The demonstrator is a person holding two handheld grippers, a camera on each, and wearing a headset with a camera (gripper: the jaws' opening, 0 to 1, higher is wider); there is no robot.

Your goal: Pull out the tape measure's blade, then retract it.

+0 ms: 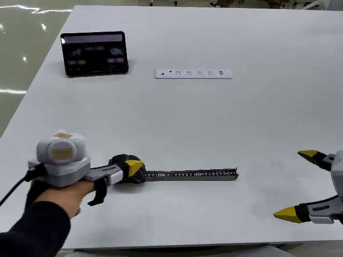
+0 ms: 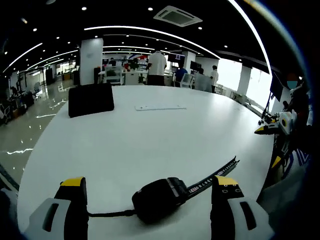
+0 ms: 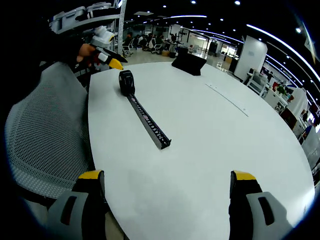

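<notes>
Black round tape measure [image 1: 126, 170] sits between the spread jaws of the left hand-held gripper [image 2: 150, 181], its marked blade [image 1: 193, 174] out; the right hand-held gripper [image 1: 296, 184] gapes, well apart.

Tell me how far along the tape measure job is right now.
Done: the blade is pulled out of the case and lies flat on the table.
In hand: the left gripper is open, with a jaw on either side of the case and gaps between. The right gripper is open too, off beyond the blade's tip and apart from it.
Left: retracting the blade.
</notes>
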